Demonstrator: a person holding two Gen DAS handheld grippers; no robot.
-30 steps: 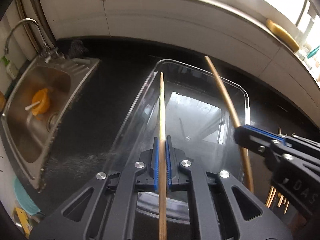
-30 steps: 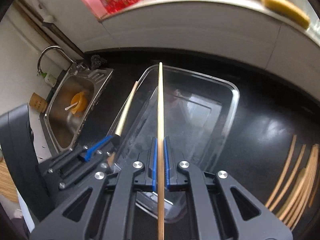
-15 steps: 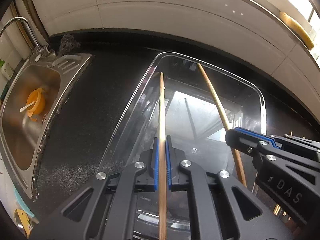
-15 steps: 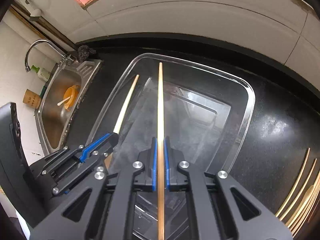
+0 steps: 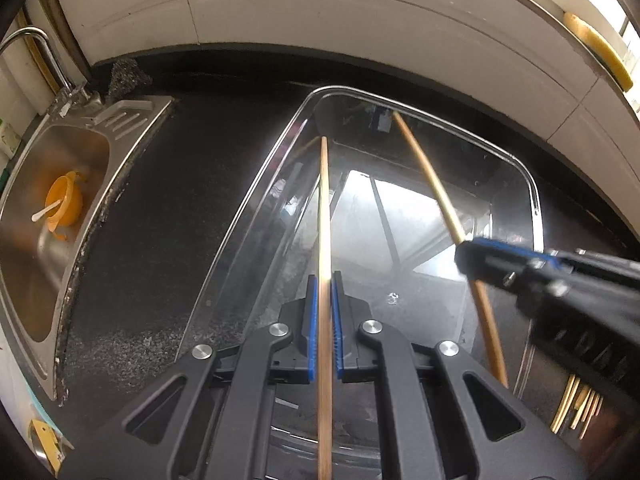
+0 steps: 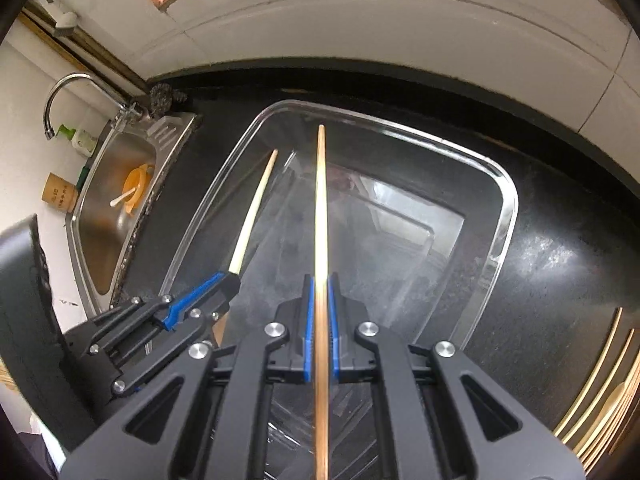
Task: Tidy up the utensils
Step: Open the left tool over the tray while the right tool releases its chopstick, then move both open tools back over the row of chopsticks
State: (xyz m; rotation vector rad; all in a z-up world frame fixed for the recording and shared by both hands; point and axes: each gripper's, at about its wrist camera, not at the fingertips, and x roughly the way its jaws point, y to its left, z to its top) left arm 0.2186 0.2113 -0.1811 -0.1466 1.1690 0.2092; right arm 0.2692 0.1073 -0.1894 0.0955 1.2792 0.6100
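A clear plastic tray [image 5: 534,208] [image 6: 508,216] lies on the black counter. My left gripper [image 5: 324,280] is shut on a wooden chopstick [image 5: 325,208] that points down into the tray's far left part. Over the right half my right gripper [image 6: 320,280] is shut on a second chopstick [image 6: 320,200], its tip low near the tray's far end. From the left wrist view the right gripper [image 5: 464,252] shows with its chopstick [image 5: 428,176]. Across in the right wrist view the left gripper [image 6: 232,278] appears with its chopstick [image 6: 256,212].
Several more chopsticks [image 6: 600,384] [image 5: 576,408] lie on the counter to the right of the tray. A steel sink [image 5: 52,184] with an orange bowl [image 5: 64,204] and a tap [image 6: 72,92] is at the left. A white tiled wall [image 5: 360,12] rises behind.
Both grippers have sunk toward the tray with their chopsticks, and the tray fills more of each view. The chopstick tips now reach lower inside it.
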